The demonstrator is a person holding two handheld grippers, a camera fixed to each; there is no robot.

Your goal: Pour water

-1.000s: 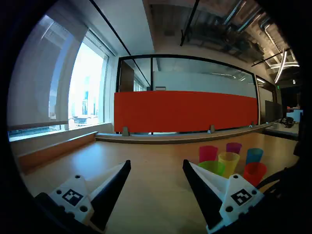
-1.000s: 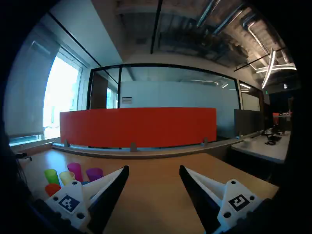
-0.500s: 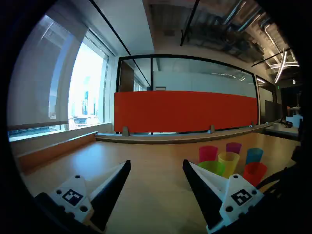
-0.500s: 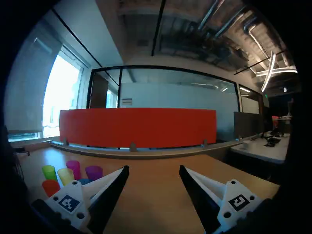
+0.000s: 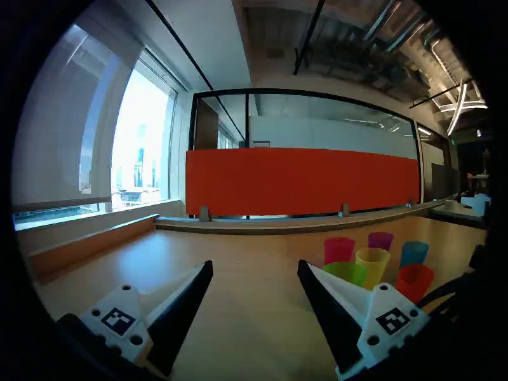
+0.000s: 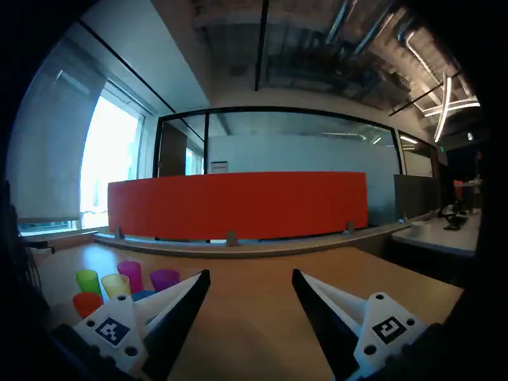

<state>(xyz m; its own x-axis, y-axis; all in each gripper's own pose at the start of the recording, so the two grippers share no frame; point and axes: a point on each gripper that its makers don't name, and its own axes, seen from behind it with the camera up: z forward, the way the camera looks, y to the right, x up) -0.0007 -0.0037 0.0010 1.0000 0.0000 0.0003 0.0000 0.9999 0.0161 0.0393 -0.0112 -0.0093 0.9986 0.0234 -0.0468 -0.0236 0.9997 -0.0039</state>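
While alike spread wide and empty over the tabletop (image 5: pixel 254 336), finds upright cups (image 5: pixel 371 261) just right of left gripper (image 5: pixel 254 279), farther left of right gripper (image 6: pixel 249 286); left fingers (image 5: pixel 324 298) nearer

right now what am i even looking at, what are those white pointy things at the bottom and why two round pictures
A person holds a two-finger gripper in each hand, and a fisheye camera rides on each, hence two round pictures. The white wedges are each gripper's own fingers. The left gripper view looks past the left gripper, the right gripper view past the right gripper. Both are open and hold nothing. They face across a wooden desk toward an orange divider panel. On the desk stands a cluster of six coloured cups. I cannot tell whether any holds water.
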